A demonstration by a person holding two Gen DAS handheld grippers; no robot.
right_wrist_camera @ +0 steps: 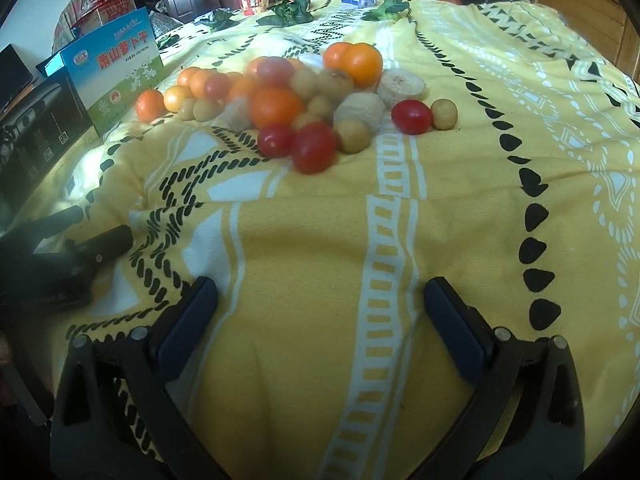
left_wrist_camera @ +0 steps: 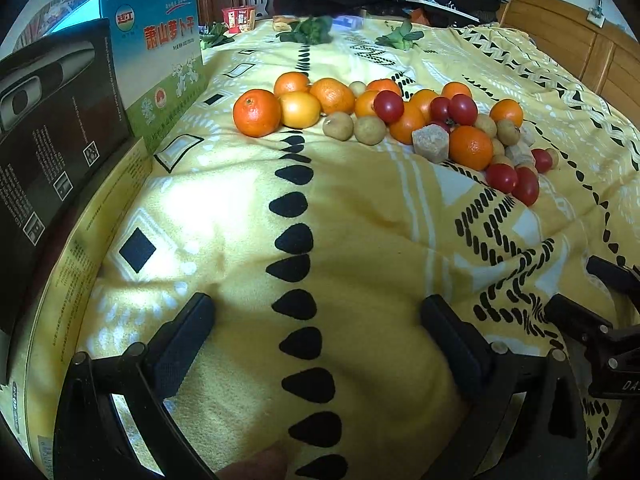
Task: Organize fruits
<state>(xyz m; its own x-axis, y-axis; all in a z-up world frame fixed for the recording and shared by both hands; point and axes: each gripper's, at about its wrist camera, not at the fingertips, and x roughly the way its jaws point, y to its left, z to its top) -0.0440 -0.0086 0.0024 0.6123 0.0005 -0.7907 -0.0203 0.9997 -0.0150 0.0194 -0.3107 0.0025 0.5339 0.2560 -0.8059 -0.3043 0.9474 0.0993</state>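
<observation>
Yellow patterned blanket (left_wrist_camera: 360, 240) bears our mixed pile of round oranges, red tomatoes and brown fruits (left_wrist_camera: 384, 120), ahead of both tools. Left gripper (left_wrist_camera: 316, 344) and right gripper (right_wrist_camera: 320, 320) gape wide, empty; right sits nearer.

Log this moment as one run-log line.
left gripper: open, empty | right gripper: open, empty | mixed pile of oranges, red tomatoes, small brown fruits: untouched on yellow patterned blanket
</observation>
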